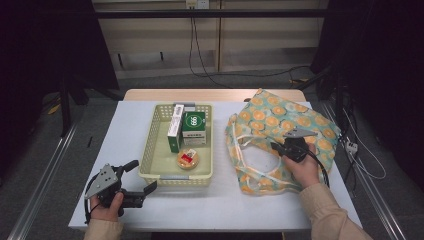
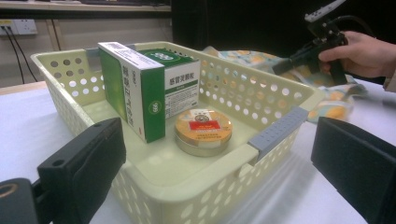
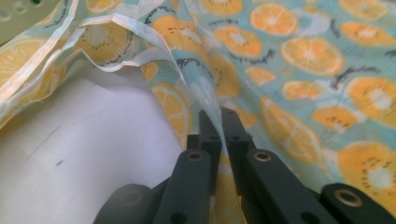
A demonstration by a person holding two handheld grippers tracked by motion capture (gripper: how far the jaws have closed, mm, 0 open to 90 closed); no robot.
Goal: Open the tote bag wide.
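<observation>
A fabric bag (image 1: 280, 117) printed with orange slices lies on the right half of the white table (image 1: 125, 125). My right gripper (image 1: 274, 146) is at the rim of its mouth. In the right gripper view the black jaws (image 3: 219, 122) are shut on a fold of the bag's cloth (image 3: 289, 70). My left gripper (image 1: 142, 176) rests near the table's front left, open with nothing between its jaws, and points at the near corner of a pale yellow basket (image 1: 175, 177). The basket (image 2: 280, 128) holds a tall green-and-white box (image 2: 135, 88), a squarer green box (image 2: 180, 79) and a round tin (image 2: 203, 130).
Past the basket, the left gripper view shows the right gripper (image 2: 286, 65), the hand that holds it and part of the bag (image 2: 336, 100). Cables hang from a wall socket behind the table. Dark floor with metal rails runs along both sides.
</observation>
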